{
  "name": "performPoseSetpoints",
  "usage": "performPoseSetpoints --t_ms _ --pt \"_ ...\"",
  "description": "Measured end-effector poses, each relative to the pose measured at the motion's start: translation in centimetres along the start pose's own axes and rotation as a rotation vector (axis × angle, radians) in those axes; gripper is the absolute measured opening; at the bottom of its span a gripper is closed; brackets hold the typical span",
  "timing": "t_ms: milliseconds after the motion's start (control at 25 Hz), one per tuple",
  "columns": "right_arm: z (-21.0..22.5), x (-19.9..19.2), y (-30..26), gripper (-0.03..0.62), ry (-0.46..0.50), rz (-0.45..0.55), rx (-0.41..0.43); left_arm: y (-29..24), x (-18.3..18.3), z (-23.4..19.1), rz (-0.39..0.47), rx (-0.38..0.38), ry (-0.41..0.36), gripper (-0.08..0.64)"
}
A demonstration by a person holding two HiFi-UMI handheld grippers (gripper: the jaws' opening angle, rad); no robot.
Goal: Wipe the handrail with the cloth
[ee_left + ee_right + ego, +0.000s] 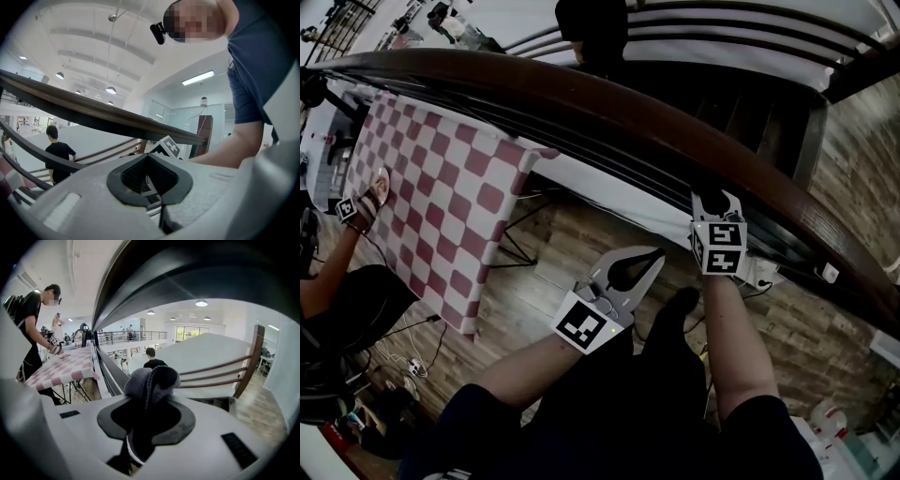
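A large open-plan hall: long curved handrail [581,94], pendant lamps [111,90], glass partitions [187,119], checkered table [441,187].

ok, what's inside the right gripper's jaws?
A bunched grey cloth, clamped in the right gripper, with its folded end poking out past the tips. The rest of it, deeper between the jaws, is covered.
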State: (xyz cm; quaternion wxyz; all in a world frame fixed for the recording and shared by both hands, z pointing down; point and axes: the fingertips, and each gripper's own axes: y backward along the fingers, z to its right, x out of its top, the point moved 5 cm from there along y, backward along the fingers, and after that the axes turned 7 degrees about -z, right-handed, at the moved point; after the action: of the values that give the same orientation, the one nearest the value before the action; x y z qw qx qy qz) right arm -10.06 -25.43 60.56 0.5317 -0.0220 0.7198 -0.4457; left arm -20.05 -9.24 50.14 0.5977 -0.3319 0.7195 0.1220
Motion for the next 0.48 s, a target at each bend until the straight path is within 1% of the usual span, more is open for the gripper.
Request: performPoseSetpoints --t_ms 120,280,360,480 --pt "-2.7 1.8 -1.8 0.092 -0.009 0.013 0.043 1.4 -0.7 -1.2 -0.021 0.022 0.003 -0.005" --pt "-5.4 3.3 -3.6 0.092 -0.007 0.036 0.101 2.1 -1.3 -1.7 -0.038 0.036 0.009 -0.005" --pt "-5.8 3.7 -4.0 0.092 -0.016 0.046 0.113 2.1 -1.3 -1.6 -0.043 0.04 0.006 -0.005" --pt "-5.1 3.6 -3.8 0.091 -0.036 0.053 0.113 1.5 -1.4 -1.1 -0.06 0.026 -0.012 -0.005"
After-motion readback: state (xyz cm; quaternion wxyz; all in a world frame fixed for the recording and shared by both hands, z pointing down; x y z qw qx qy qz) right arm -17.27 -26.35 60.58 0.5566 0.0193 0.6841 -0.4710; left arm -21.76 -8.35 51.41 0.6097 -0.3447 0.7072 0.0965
